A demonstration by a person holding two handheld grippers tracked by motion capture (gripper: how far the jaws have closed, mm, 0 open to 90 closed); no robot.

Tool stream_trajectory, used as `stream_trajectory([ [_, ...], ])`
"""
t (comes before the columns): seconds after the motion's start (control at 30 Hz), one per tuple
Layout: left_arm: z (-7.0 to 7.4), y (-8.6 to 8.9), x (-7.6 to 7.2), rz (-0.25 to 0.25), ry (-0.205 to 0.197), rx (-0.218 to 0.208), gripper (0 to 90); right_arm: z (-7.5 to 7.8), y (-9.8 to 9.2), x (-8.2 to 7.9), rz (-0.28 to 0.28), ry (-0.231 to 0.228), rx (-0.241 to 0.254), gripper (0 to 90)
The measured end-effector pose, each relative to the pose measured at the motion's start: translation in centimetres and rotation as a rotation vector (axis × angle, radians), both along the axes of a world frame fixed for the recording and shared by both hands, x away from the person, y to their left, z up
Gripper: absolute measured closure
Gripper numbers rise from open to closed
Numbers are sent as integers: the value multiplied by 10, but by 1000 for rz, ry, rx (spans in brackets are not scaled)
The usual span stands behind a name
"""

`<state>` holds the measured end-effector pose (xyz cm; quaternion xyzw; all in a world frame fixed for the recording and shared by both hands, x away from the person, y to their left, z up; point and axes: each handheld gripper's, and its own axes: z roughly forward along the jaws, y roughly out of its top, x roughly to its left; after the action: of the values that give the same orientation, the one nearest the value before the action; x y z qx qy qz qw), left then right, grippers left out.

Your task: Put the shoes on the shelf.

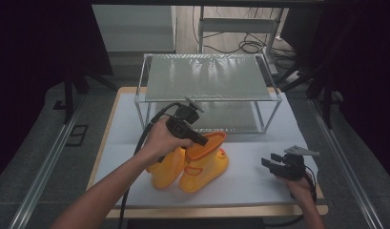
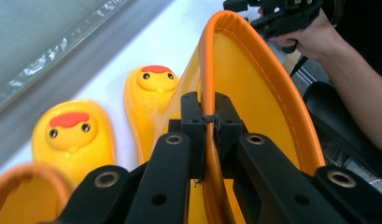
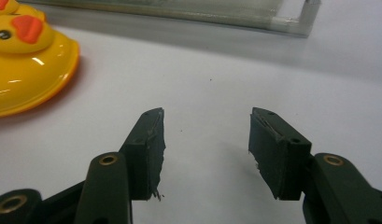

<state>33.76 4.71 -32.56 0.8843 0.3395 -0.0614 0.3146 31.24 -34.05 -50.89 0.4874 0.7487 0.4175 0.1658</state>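
- Left boot (image 1: pixel 166 169): yellow, duck-faced toe, standing on the white counter (image 1: pixel 250 179); touching its pair
- Right boot (image 1: pixel 204 164): yellow, orange rim; left hand-held gripper (image 1: pixel 202 140) clamped on that rim (jaws either side of the collar)
- Right hand-held gripper (image 1: pixel 270 160): jaws wide, nothing between; near the counter's right edge, apart from the boots
- Wire shelf rack (image 1: pixel 207 76): behind

A: How is the lighting?
B: Dim room, dark at the edges; overhead light glares off the glass shelf (image 1: pixel 207 76) and brightens the white bench (image 1: pixel 259 181).
A: Sharpness?
B: Close views soft; near fingers (image 3: pixel 146 154) blur slightly.
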Motion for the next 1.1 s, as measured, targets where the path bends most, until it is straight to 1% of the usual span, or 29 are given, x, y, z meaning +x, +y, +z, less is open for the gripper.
stream_trajectory([
  [0.1,-5,10,-5,7,-2,12,857,0,0,0,-2,3,0,457],
  [0.2,-10,22,-10,14,4,-3,854,0,0,0,0,5,-3,457],
  [0.37,-16,35,-19,15,4,5,845,-1,1,0,1,5,-10,457],
  [0.4,-17,37,-21,16,9,0,843,-1,2,0,1,5,-10,457],
  [0.5,-19,40,-24,18,11,3,836,-1,2,1,0,5,-12,457],
  [0.6,-19,42,-25,20,14,0,832,-2,2,1,1,5,-12,457],
  [0.7,-20,42,-26,25,26,-12,819,-2,1,1,0,6,-10,457],
  [0.77,-20,42,-27,26,21,-7,812,-2,1,1,2,9,-13,457],
  [0.8,-20,41,-26,20,10,3,804,-2,1,1,1,9,-12,457],
  [0.9,-19,41,-26,26,9,-1,753,-2,1,1,0,10,-13,457],
  [0.97,-17,41,-25,26,-4,-1,700,-2,1,1,0,9,-11,457],
  [1.1,-10,42,-27,30,-29,-15,567,-2,1,1,-2,11,-9,457],
])
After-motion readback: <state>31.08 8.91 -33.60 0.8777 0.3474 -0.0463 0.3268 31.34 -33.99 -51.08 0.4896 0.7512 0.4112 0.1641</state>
